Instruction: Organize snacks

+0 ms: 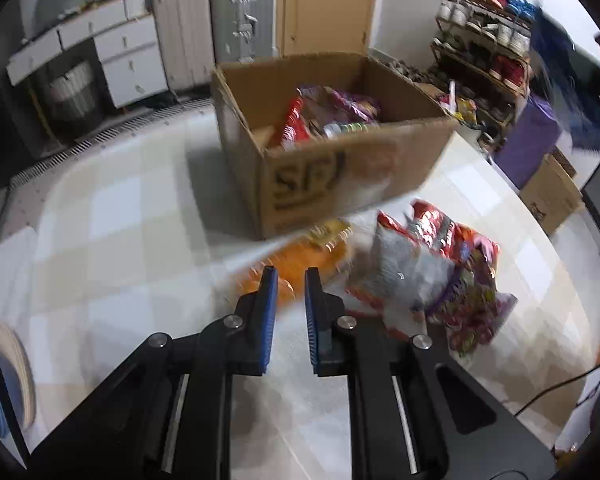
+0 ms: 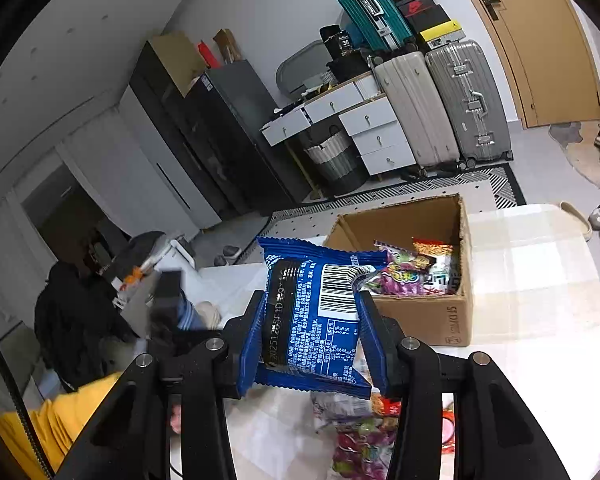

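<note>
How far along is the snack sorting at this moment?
Partway. Several packets already lie in the cardboard box. The right gripper holds a blue packet above the table. Left gripper is open and empty, with a pile of loose snacks left on the table.

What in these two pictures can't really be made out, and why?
- Orange packet, left wrist view: motion-blurred and partly behind the left hand-held gripper; no label is readable.
- Print on the cardboard box, left wrist view: smeared beyond the large letters.
- Bottom of the box, both views: hidden under the snacks inside.
- Front of the blue packet, right wrist view: it faces away in the right hand-held gripper; only the barcode side shows.
</note>
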`<action>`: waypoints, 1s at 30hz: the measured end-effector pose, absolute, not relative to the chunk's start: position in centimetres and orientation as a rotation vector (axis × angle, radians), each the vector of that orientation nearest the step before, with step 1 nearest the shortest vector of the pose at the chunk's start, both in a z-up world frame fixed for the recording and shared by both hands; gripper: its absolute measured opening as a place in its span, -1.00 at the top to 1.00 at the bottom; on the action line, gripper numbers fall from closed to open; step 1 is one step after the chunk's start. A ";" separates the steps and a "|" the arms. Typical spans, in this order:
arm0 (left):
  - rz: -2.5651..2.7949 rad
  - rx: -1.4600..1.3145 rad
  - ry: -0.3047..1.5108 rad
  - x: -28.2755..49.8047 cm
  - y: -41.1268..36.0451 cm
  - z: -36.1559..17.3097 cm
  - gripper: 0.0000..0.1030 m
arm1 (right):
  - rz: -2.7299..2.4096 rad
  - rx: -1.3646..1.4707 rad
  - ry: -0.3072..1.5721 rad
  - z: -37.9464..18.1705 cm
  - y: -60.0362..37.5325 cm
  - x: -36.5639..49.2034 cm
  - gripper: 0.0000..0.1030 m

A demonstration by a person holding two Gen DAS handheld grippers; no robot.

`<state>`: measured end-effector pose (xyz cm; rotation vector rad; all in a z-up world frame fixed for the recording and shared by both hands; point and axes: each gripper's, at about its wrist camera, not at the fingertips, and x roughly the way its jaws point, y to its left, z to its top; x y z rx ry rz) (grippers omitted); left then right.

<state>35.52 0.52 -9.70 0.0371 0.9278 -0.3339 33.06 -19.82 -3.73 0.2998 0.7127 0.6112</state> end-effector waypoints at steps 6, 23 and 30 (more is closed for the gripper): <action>-0.421 0.112 0.912 36.4 -0.8 -7.6 0.81 | 0.595 0.317 0.730 -3.5 -20.3 34.4 0.13; -0.618 0.284 1.073 39.3 -2.4 -15.0 -0.12 | 0.613 0.313 0.767 -5.1 -19.9 34.6 0.13; -0.643 0.258 1.163 40.9 -1.8 -17.0 -0.14 | 0.598 0.317 0.782 -5.9 -20.4 34.5 0.13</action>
